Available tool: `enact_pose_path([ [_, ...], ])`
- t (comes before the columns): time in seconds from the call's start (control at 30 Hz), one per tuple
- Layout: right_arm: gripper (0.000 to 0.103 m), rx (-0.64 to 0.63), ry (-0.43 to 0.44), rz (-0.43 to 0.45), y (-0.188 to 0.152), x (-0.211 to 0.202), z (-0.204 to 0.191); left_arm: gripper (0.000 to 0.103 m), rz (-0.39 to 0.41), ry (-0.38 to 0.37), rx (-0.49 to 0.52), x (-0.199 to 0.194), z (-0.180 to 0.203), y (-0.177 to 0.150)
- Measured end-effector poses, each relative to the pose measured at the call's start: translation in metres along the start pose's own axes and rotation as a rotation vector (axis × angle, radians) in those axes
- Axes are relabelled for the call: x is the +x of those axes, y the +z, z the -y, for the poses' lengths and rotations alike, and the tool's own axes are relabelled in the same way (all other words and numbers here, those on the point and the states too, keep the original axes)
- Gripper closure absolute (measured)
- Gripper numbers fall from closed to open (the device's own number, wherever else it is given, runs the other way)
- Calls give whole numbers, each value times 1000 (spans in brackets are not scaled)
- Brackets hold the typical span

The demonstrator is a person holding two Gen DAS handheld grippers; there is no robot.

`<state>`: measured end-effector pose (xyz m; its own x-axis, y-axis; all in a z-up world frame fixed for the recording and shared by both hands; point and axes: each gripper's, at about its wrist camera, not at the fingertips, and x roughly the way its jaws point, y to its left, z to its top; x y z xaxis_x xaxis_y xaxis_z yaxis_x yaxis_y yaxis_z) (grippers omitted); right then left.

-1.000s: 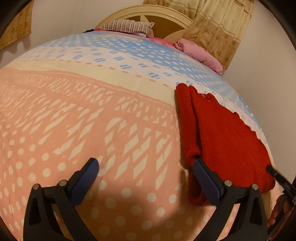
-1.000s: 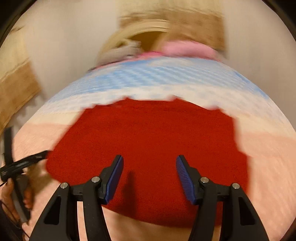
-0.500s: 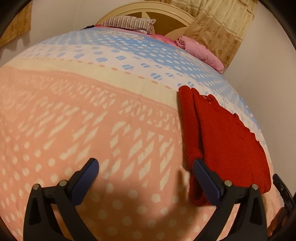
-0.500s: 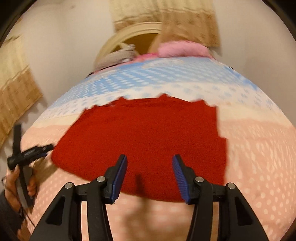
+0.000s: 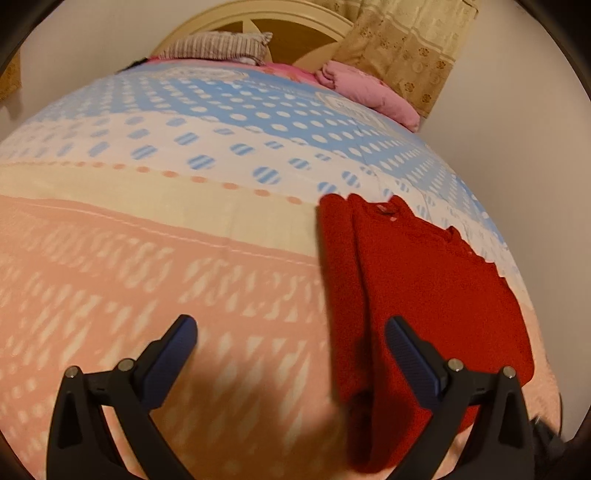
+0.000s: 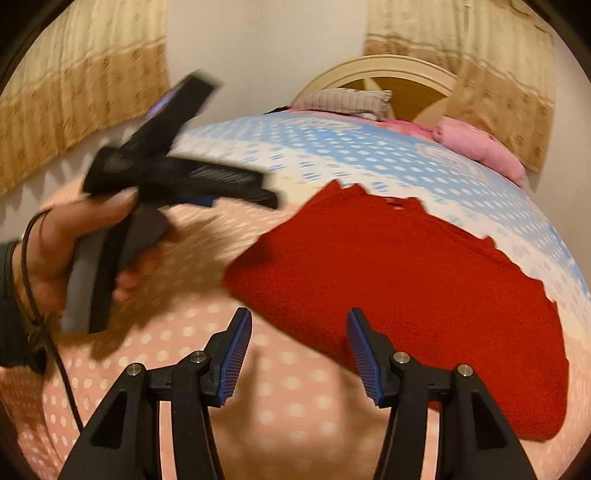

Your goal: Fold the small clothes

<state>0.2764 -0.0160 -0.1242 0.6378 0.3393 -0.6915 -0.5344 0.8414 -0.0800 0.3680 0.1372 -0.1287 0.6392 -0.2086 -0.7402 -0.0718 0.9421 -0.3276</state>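
the red garment (image 5: 424,280) lies flat on the bed (image 5: 147,229), on the right side of the patterned cover as the left wrist view shows it, its far edge reaching the pale and blue bands and its near part on the peach band. one long side is folded over into a thick strip, and the far edge is scalloped.

the left tool (image 5: 291,343) hangs above the cover with its two blue-padded fingers spread wide and nothing between them; its right finger (image 5: 410,354) stands in front of the folded strip, though i cannot tell if it touches the cloth. in the right wrist view this same tool appears blurred at the left, gripped by a hand (image 6: 70,243) with a dark sleeve and a cord at the wrist.

the right tool (image 6: 299,350) hovers over the near edge of the garment, its jaws parted and opening a little, empty; the pads are clear of the fabric.

at the head of the bed sit a striped pillow (image 5: 218,46), a pink bundle (image 5: 365,92), a curved headboard (image 5: 258,18) and a patterned curtain (image 5: 406,44).
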Motion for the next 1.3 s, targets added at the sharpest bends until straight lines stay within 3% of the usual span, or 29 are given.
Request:
enact_pose_path([
  [0.23, 48, -110, -110, -8, 4, 22, -26, 2, -12, -35, 17, 22, 10, 16],
  [0.33, 48, -135, -153, -5, 9, 27, -31, 11, -43, -71, 14, 34, 10, 22],
  [0.4, 48, -152, -168, -4, 13, 33, -35, 16, -50, -85, 12, 39, 10, 25],
  [0.77, 51, -227, -230, -33, 8, 50, -51, 19, -24, -115, 41, 53, 18, 34],
  [0.9, 58, -225, -218, -33, 8, 51, -50, 41, -24, -140, 55, 55, 21, 35],
  [1.0, 68, -198, -201, -34, 10, 52, -44, 45, -22, -132, 74, 57, 25, 34],
  [1.07, 72, -184, -191, -32, 10, 51, -42, 57, -27, -142, 70, 59, 24, 34],
  [1.3, 82, -207, -218, -18, 7, 50, -54, 61, -54, -185, 32, 63, 18, 36],
])
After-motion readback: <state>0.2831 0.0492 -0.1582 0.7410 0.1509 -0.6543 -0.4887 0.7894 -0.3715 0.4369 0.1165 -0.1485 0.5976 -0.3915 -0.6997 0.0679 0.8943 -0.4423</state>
